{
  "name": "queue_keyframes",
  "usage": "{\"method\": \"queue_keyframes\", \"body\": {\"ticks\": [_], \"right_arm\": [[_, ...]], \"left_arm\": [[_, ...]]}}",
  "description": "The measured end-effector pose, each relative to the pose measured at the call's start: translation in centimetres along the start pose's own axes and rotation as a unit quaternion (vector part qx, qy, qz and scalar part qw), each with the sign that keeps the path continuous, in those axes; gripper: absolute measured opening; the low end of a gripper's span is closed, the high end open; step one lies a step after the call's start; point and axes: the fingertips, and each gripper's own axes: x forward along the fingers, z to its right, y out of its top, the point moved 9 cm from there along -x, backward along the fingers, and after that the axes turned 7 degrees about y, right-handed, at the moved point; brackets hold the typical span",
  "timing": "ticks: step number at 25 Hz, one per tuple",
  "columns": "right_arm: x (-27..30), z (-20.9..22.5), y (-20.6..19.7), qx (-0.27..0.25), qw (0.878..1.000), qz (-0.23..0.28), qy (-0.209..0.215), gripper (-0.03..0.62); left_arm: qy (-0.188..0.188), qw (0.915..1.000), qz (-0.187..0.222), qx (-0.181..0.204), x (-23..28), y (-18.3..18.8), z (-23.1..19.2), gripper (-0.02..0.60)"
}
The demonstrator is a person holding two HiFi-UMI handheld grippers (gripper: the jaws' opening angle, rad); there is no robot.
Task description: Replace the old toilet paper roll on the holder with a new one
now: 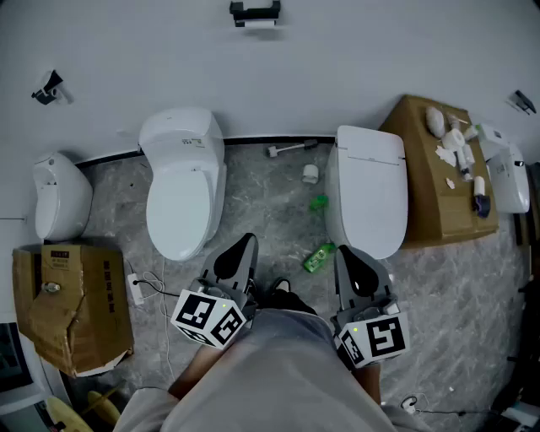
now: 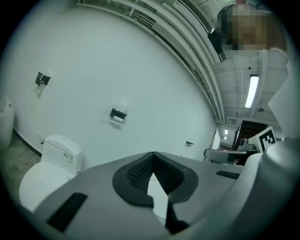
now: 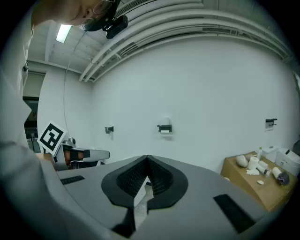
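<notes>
- My left claw [image 1: 245, 245] and right claw [image 1: 347, 255] sit low in the head view. Each has its jaws pressed together with nothing between them.
- The holder [image 1: 255, 11] is on the wall at the top centre of that frame, well apart from both claws. The roll [image 1: 256, 24] shows white just under it.
- In the left gripper view the holder [image 2: 118, 114] lies above and left of the closed tips.
- In the right gripper view it lies above the tips, slightly to the right.
- Two toilets [image 1: 184, 181] stand between my claws and the wall.
- A box [image 1: 422, 181] at the right edge holds small white items; I can't tell whether any are rolls.
</notes>
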Motion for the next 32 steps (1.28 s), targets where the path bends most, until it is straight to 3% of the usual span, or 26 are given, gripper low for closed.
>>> {"method": "queue_keyframes", "body": {"ticks": [12, 19, 25, 32], "right_arm": [[-0.9, 1.2, -0.7, -0.009, 1.000, -0.004, 0.024, 0.017], [-0.9, 2.2, -0.6, 0.019, 0.999, 0.032, 0.039, 0.018], [0.1, 2.2, -1.0, 0.032, 0.997, 0.033, 0.057, 0.018], [2.1, 3.3, -0.5, 0.025, 0.997, 0.030, 0.063, 0.018]], "left_arm": [[0.009, 1.0000, 0.001, 0.002, 0.3, -0.8, 1.9, 0.003], [0.017, 0.9998, 0.003, 0.009, 0.7, -0.3, 2.8, 0.003], [0.035, 0.9994, -0.004, -0.002, 0.5, 0.0, 2.1, 0.003], [0.025, 0.9996, -0.013, -0.002, 3.1, 0.2, 1.3, 0.003]]}}
